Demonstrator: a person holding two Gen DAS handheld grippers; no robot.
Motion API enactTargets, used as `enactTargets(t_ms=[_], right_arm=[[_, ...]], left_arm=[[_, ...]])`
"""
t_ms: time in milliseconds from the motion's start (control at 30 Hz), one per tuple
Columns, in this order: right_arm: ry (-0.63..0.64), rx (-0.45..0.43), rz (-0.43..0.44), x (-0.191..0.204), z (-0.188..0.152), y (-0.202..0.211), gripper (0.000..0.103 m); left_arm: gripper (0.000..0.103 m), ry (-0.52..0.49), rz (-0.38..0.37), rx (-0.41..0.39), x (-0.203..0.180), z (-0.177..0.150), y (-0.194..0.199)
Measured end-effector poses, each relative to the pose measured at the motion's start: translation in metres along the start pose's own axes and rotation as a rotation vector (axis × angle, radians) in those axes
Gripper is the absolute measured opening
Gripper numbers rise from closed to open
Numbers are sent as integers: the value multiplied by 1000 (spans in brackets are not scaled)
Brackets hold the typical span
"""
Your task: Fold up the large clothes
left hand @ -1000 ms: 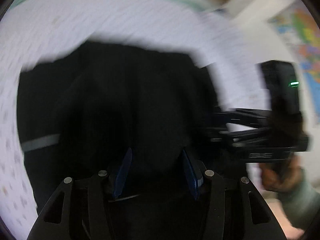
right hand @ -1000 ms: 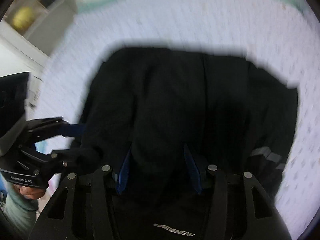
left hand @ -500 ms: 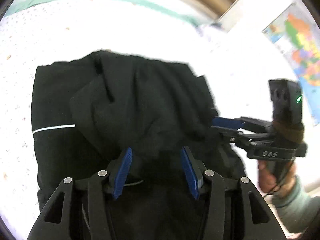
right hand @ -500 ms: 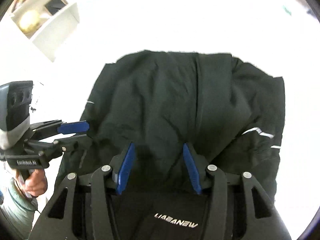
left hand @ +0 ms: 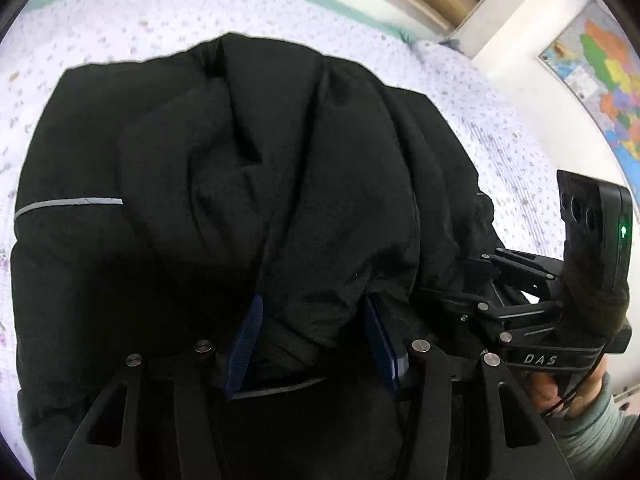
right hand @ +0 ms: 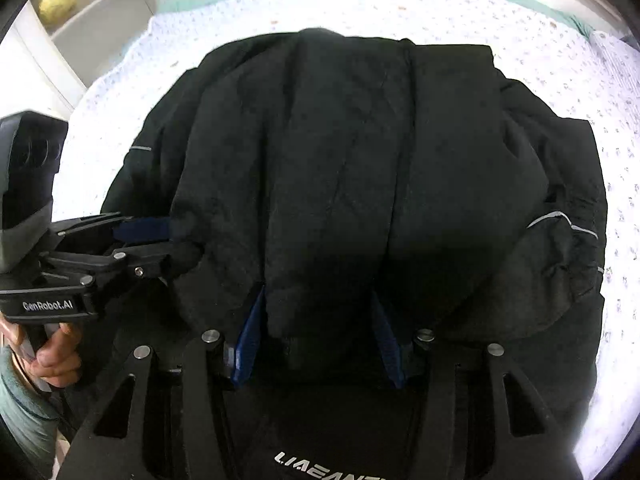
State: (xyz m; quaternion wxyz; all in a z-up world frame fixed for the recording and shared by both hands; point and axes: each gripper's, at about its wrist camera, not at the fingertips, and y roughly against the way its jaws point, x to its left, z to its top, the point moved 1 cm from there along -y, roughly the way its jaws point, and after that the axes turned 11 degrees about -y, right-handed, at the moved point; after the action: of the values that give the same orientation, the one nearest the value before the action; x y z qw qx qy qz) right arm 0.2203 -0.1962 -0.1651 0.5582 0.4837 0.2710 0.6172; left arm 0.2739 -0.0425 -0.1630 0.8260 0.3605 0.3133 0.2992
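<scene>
A large black jacket [left hand: 248, 184] with thin reflective stripes lies partly folded on a white dotted bedspread [left hand: 120, 24]. My left gripper [left hand: 312, 320] holds a bunched fold of the jacket between its blue pads. My right gripper [right hand: 318, 320] holds the jacket's near edge [right hand: 332, 208] the same way. Each gripper shows in the other's view: the right one [left hand: 472, 280] at the jacket's right side, the left one [right hand: 160, 240] at its left side, both with fabric in their jaws.
The bedspread [right hand: 520, 12] has a green border at the far edge. A white shelf [right hand: 92, 12] with a yellow ball stands at the far left. A coloured wall map [left hand: 600, 64] hangs at the right. The person's hands hold the gripper handles.
Both grippers have carried the held jacket edge forward over the rest of the jacket. The garment now fills more of both views.
</scene>
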Motion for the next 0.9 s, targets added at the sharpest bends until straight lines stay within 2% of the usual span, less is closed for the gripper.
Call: enactTargets(t_ms=[200,300,367,433,467,533,567,633,700,800,900], right_arm=[[-15,-102,62,-7,-17,26,55],[-33,-167,100,-16,-38,65,55],[-50,-229,110,-22,-59,100,55],[-80,-261,90,-27,-81,129,56],[-98,-267,68,-30,-92,142,56],[-132,-266,23,-38,-112,163,56],[-146,-264,6,-34,-119,160,56],[-206,-249,-42,-53,-147,175,57],[-258,-238,-54,-67,-163,189,57],[-343,-205,-64,-91,-188,189,57],[-389,-189,-89,-110,-203,188,57]], left_arm=[[54,-26,21,-100,-10,-13,25],[54,-50,83,-152,-23,-26,52],[54,-81,126,-209,-36,-39,84],[55,-86,152,-249,-45,-57,120],[62,-76,161,-267,-49,-70,143],[70,-63,179,-287,-49,-91,172],[70,-54,210,-294,-48,-104,187],[71,-26,288,-279,-45,-127,205],[71,37,346,-225,-29,-157,219],[71,151,330,-168,3,-194,227],[70,241,264,-132,21,-214,216]])
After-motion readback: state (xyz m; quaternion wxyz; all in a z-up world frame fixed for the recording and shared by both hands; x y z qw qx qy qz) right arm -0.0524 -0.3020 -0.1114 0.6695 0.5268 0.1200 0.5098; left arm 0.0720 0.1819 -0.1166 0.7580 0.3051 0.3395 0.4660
